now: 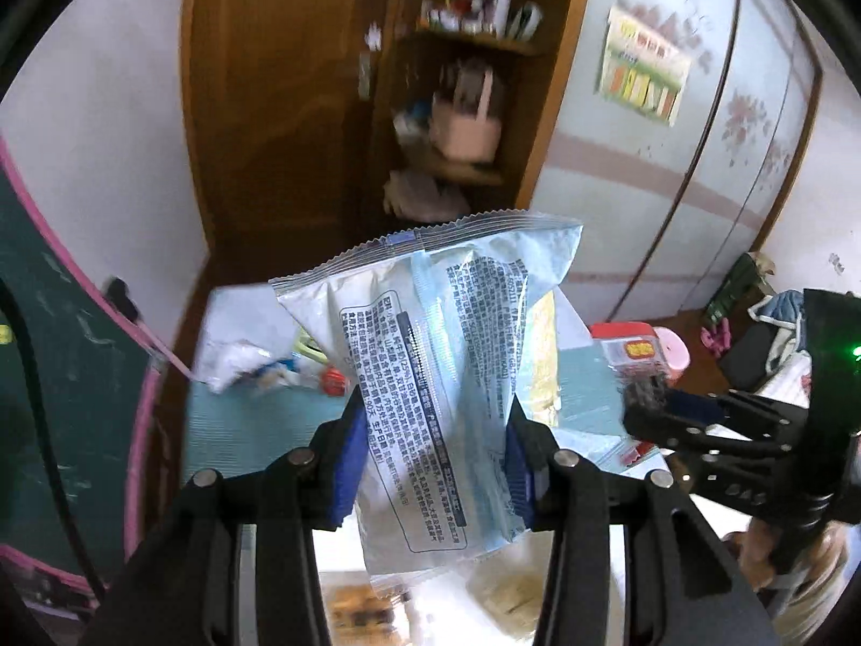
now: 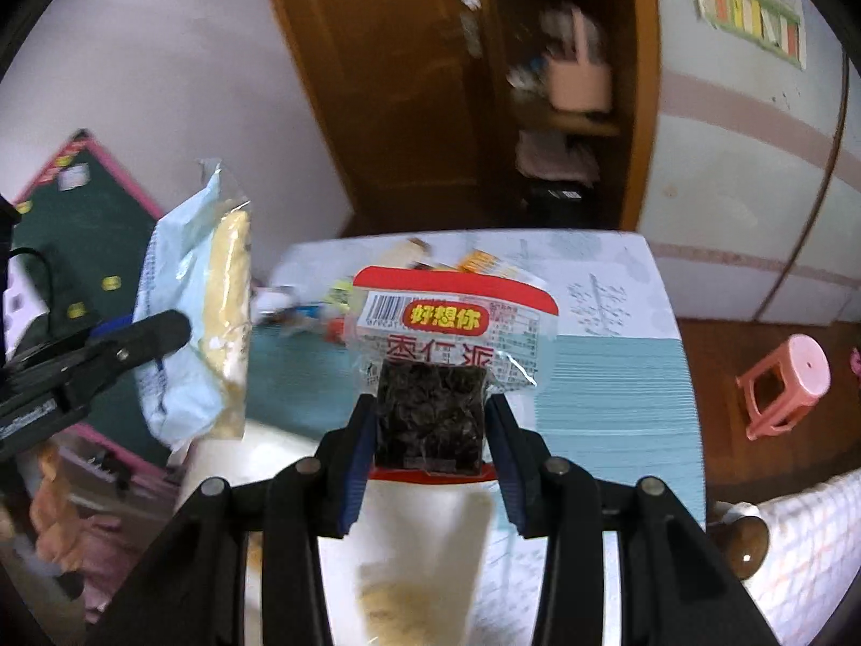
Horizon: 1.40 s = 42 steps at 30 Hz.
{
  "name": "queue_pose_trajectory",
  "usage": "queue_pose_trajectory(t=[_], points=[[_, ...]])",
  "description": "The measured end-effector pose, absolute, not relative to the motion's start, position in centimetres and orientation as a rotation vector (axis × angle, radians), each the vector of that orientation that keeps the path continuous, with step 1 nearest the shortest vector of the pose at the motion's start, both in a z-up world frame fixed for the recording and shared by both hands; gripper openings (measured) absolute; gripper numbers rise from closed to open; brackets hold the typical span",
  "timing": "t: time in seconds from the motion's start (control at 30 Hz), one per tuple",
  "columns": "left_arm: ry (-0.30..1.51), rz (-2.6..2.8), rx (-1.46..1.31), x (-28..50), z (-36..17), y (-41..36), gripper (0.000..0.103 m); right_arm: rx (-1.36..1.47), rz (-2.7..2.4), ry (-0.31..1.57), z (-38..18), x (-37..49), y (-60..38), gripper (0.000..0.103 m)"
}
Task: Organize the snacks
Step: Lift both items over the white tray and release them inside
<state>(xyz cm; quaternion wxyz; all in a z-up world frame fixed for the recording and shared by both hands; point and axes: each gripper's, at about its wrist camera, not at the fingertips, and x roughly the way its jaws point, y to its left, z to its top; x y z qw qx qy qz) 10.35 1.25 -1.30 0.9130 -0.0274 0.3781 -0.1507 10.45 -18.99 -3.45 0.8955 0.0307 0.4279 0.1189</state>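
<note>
Left wrist: the left gripper (image 1: 436, 457) pinches a pale bag (image 1: 430, 377), long axis upright, above the table (image 1: 258, 420). Right wrist: the right gripper (image 2: 430, 447) clamps a date pack (image 2: 446, 355), lifted over what may be a white bin (image 2: 425, 527) directly below

A pink stool (image 2: 787, 385) is standing on the wooden floor to the right of the table (image 2: 619, 377). Far behind, a wooden shelf unit (image 1: 473, 43) is holding a pink basket (image 1: 465, 134) and blurred bottles. A poster (image 1: 643, 67) is hanging on the pale wardrobe (image 1: 646, 204); a green chalkboard (image 2: 86, 215) is leaning at the left.
</note>
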Motion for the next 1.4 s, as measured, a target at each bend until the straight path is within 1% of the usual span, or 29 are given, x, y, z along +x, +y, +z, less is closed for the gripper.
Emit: queue_pose_trajectory(t=[0.13, 0.27, 0.4, 0.53, 0.8, 0.97, 1.07, 1.1, 1.17, 1.2, 1.23, 1.27, 1.3, 1.4], points=[[0.754, -0.290, -0.060, 5.6, -1.0, 3.5, 0.044, 0.064, 0.298, 0.859, -2.8, 6.9, -17.3, 0.041], [0.757, -0.247, -0.028, 1.8, -2.8, 4.0, 0.044, 0.027, 0.315, 0.846, -3.4, 4.8, -15.6, 0.041], [0.782, -0.247, -0.011, -0.4, -5.4, 3.9, 0.044, -0.004, 0.300, 0.838, -4.3, 3.3, -14.7, 0.041], [0.802, -0.253, 0.012, -1.0, -7.8, 3.3, 0.044, -0.008, 0.276, 0.872, -6.4, 2.0, -14.3, 0.041], [0.896, -0.238, 0.125, -1.3, -12.7, 0.7, 0.045, 0.050, 0.209, 1.085, -13.1, 2.3, -15.1, 0.041], [0.961, -0.250, 0.118, -1.2, -14.5, 0.4, 0.045, 0.085, 0.171, 1.113, -13.9, 2.5, -15.6, 0.042], [0.971, -0.233, 0.112, -0.7, -14.6, 0.7, 0.048, 0.097, 0.171, 1.110, -14.0, 2.5, -15.6, 0.042], [0.974, -0.225, 0.109, -0.7, -14.7, 0.7, 0.050, 0.096, 0.174, 1.116, -14.1, 2.5, -15.5, 0.042], [0.981, -0.218, 0.105, -0.5, -14.7, 0.9, 0.057, 0.091, 0.179, 1.127, -14.4, 2.5, -15.3, 0.043], [0.983, -0.217, 0.102, -0.5, -14.8, 0.9, 0.072, 0.089, 0.182, 1.131, -14.4, 2.6, -15.2, 0.043], [0.981, -0.213, 0.099, -0.5, -14.7, 0.9, 0.089, 0.084, 0.183, 1.135, -14.5, 2.7, -15.0, 0.043], [0.975, -0.204, 0.099, -0.5, -14.7, 0.9, 0.093, 0.075, 0.179, 1.138, -14.6, 2.7, -14.9, 0.047], [0.962, -0.195, 0.101, -0.6, -14.6, 0.9, 0.094, 0.069, 0.178, 1.141, -14.6, 2.8, -14.8, 0.052], [0.953, -0.179, 0.128, -0.5, -14.5, 0.7, 0.094, 0.055, 0.181, 1.139, -14.6, 2.6, -14.5, 0.056]])
